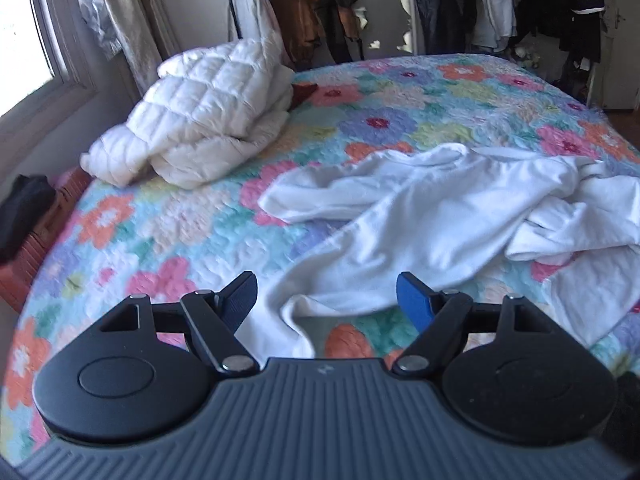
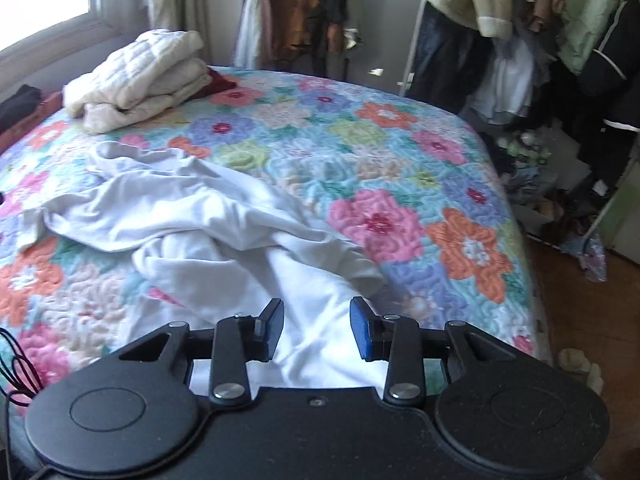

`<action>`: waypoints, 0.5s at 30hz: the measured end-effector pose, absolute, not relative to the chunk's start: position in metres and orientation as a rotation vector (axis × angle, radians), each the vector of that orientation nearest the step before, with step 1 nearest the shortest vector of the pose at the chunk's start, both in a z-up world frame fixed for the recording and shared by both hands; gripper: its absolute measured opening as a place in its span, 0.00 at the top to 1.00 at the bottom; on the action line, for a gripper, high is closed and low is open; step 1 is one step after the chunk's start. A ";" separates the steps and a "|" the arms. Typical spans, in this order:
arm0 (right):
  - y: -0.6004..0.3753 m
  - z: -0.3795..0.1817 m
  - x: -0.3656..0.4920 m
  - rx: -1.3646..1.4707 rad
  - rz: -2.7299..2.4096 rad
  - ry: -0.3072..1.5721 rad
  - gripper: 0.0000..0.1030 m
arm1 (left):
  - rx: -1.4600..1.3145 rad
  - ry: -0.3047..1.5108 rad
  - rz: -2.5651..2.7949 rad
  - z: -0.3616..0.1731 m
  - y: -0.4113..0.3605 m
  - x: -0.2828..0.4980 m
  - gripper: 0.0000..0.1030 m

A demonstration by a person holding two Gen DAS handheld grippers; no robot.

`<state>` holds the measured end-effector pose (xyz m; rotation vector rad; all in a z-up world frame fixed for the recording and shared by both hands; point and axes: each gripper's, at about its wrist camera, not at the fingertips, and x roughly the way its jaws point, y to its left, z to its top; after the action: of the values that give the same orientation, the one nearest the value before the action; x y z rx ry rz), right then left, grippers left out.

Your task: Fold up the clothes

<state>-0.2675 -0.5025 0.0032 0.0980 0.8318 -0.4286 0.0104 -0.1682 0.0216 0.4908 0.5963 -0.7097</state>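
Note:
A crumpled white garment (image 1: 432, 216) lies on the flowered quilt (image 1: 160, 232) of the bed. In the left wrist view my left gripper (image 1: 326, 300) is open and empty, just above the garment's near end. In the right wrist view the same white garment (image 2: 192, 232) spreads across the near left of the quilt (image 2: 400, 184). My right gripper (image 2: 317, 330) is open and empty, hovering over the garment's near edge. Neither gripper holds cloth.
A folded white puffer jacket (image 1: 200, 120) sits at the bed's far left corner, also in the right wrist view (image 2: 140, 72), with a dark red item beside it. Clothes racks (image 2: 540, 40) stand behind the bed. Clutter covers the floor at right (image 2: 560, 200). A window (image 1: 20, 32) is at left.

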 end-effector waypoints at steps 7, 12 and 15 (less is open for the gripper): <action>-0.485 0.030 -0.242 0.103 -0.247 0.873 0.51 | 0.516 0.635 -0.730 0.035 -0.184 0.021 0.23; -0.471 -0.017 -0.206 -0.057 -0.269 0.878 0.50 | 0.256 0.803 -0.883 -0.013 -0.233 0.021 0.23; -0.470 -0.041 -0.177 -0.109 -0.242 0.895 0.50 | 0.267 0.791 -0.932 -0.035 -0.266 0.014 0.23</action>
<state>-0.1769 -0.4696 -0.0414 -0.1088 0.8950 -0.2420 0.0140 -0.2663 -0.0348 0.2671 0.7907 -0.9323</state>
